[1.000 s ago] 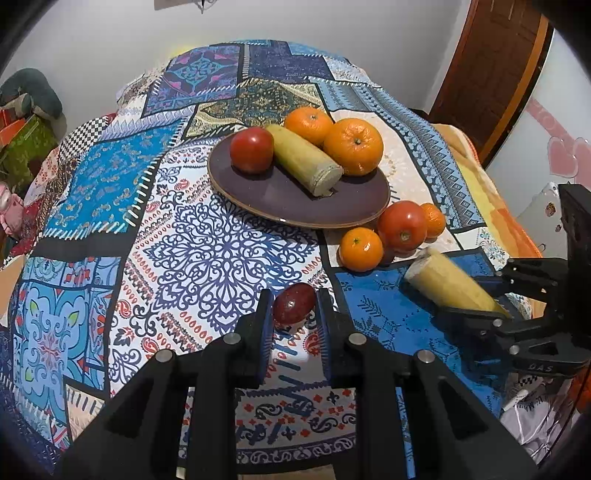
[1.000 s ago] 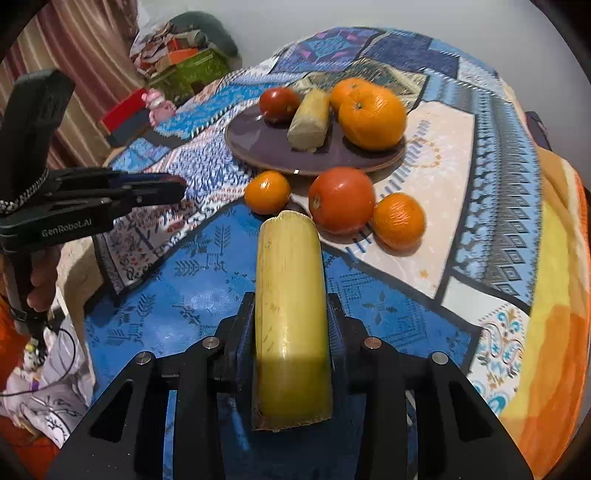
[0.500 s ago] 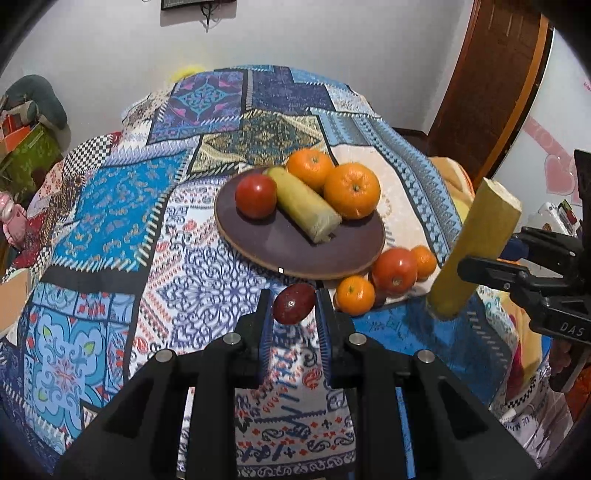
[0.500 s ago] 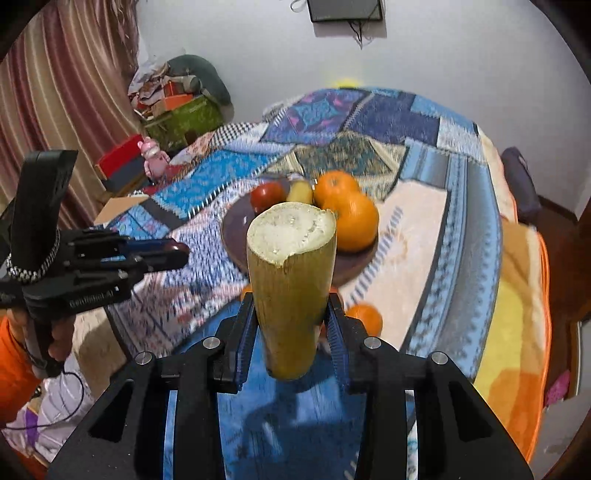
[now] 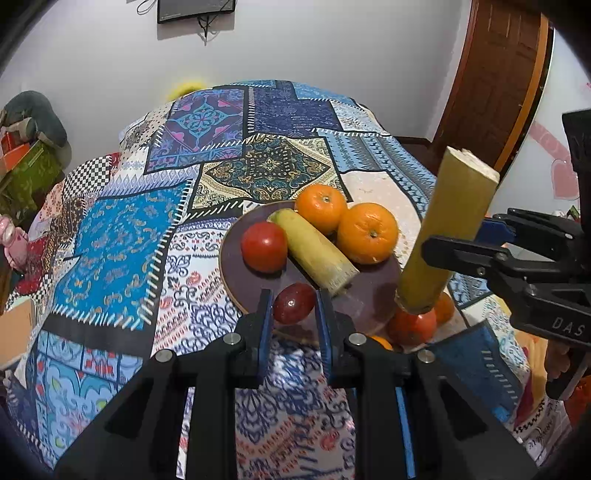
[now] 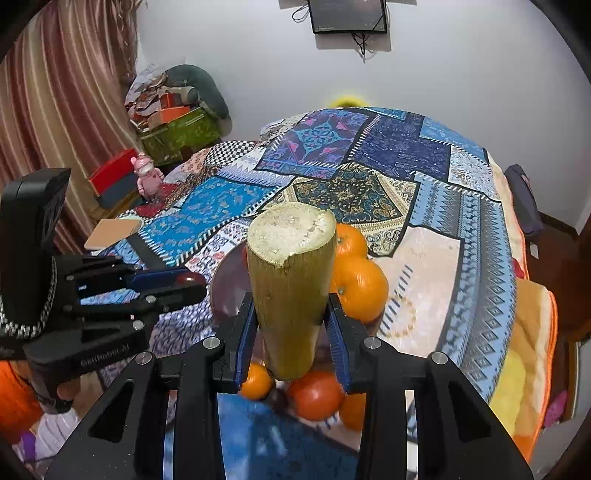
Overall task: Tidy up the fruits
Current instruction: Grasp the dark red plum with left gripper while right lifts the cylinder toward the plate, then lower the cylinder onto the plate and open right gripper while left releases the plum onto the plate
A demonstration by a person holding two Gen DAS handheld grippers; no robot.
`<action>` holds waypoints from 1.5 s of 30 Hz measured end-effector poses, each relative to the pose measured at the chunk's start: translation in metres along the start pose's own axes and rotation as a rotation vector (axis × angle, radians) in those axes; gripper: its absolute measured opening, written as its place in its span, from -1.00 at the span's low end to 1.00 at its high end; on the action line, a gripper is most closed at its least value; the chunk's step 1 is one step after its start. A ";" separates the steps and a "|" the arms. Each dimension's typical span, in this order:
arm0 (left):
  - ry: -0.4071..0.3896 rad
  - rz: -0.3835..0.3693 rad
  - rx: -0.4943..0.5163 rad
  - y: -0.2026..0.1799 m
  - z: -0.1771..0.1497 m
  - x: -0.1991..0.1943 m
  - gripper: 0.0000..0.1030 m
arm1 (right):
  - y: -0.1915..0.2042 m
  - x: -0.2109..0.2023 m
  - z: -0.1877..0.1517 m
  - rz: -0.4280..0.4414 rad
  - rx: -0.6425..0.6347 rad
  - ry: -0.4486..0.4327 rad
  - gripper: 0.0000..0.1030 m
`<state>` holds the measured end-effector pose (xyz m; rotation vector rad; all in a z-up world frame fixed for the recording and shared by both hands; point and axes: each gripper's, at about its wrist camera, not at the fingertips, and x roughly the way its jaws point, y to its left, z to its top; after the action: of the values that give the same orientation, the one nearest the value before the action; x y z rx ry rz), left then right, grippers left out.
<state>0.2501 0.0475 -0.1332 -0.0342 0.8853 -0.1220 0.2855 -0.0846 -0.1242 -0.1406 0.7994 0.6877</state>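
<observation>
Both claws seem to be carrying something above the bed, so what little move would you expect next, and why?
Probably a short carry forward and down to the brown plate. The left gripper is shut on a small dark red fruit, and the right gripper holds a sugarcane piece upright. The plate already has a tomato, another cane piece and two oranges, with bare space near its front.

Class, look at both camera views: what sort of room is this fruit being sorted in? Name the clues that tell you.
Most likely a bedroom at home. The fruit plate sits on a bed covered by a patchwork quilt, a wall-mounted screen hangs above it, and a curtain and wooden door flank the room.
</observation>
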 end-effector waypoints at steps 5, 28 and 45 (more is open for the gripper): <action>0.023 0.001 -0.008 0.007 0.006 0.022 -0.57 | -0.003 0.019 0.011 -0.017 -0.007 0.024 -0.35; 0.076 -0.018 0.030 0.000 0.017 0.079 -0.57 | -0.013 0.081 0.032 -0.029 -0.034 0.117 -0.36; 0.102 -0.024 0.033 -0.003 0.013 0.078 -0.55 | -0.012 0.068 0.031 0.000 -0.029 0.099 -0.44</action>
<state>0.3091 0.0351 -0.1849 -0.0079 0.9851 -0.1616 0.3457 -0.0476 -0.1515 -0.2018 0.8841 0.6968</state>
